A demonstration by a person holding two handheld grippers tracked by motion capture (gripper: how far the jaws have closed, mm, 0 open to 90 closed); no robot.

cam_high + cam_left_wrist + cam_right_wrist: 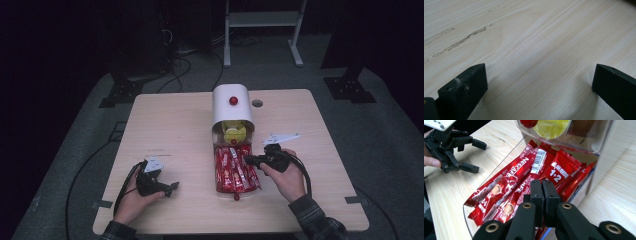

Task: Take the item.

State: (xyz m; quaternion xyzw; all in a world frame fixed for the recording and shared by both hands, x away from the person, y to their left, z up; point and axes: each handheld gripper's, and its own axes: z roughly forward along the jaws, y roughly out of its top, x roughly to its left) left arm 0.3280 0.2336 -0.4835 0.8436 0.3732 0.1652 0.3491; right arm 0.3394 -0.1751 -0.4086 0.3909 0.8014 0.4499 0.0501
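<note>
the right gripper (542, 186), jaws pressed together on nothing, hovers right over the red coffee sachets (519, 185) in the clear tray (467, 218), their long axes running toward the white dispenser (232, 105); the left gripper (167, 187) rests open, well apart.

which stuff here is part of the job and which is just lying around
In the job:
- red coffee sachets in the clear drawer
- white dispenser with yellow items inside
- right gripper, jaws shut above the sachets

Lying about:
- left gripper, open over bare table
- white frame on the floor behind
- floor cables
</note>
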